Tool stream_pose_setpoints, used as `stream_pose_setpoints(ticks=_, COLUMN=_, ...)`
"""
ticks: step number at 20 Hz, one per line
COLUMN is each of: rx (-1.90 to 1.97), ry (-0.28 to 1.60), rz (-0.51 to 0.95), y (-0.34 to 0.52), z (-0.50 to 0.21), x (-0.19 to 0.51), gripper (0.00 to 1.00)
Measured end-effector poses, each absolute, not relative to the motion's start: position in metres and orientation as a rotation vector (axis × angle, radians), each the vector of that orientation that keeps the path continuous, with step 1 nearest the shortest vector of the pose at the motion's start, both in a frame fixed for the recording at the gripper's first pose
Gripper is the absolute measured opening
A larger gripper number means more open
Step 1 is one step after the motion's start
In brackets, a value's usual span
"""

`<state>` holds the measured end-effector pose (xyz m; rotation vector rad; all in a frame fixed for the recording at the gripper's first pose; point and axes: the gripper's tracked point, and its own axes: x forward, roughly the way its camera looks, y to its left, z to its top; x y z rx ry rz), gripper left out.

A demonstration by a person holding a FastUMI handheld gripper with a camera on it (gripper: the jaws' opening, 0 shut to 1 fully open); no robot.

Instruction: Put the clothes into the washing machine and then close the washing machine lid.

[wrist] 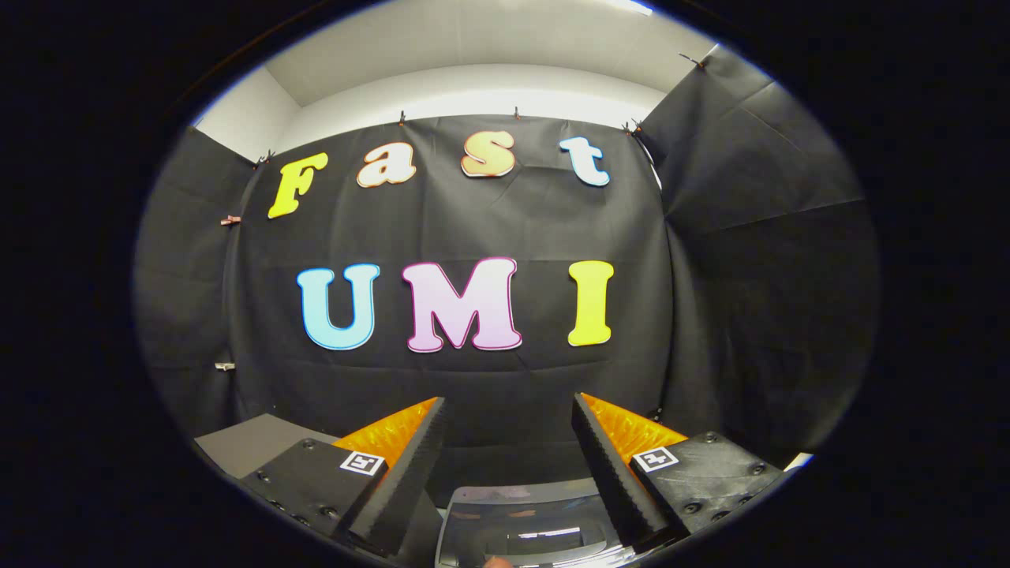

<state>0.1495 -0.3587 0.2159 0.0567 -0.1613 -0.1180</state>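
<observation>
Gripper (509, 450) fingers are spread wide, nothing held, raised over the washing machine lid (525, 525), which is seen low between them. Clothes unseen; lid state can't be judged.

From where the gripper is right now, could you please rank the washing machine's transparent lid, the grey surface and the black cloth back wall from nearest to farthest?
The gripper is open, holding nothing.
1. Transparent lid: low between the fingers, nearest.
2. Grey surface: beyond the left finger, off to the side.
3. Black cloth wall: straight ahead, farthest.
</observation>
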Motion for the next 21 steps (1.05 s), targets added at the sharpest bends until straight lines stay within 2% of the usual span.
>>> stream_pose_setpoints(ticks=10, rx=-0.009, ry=-0.196, rz=-0.132, y=-0.339, z=0.231, x=0.104, gripper=0.98)
stream_pose_setpoints(ticks=21, rx=-0.048, ry=-0.174, rz=-0.119, y=-0.321, z=0.230, x=0.109, gripper=0.98)
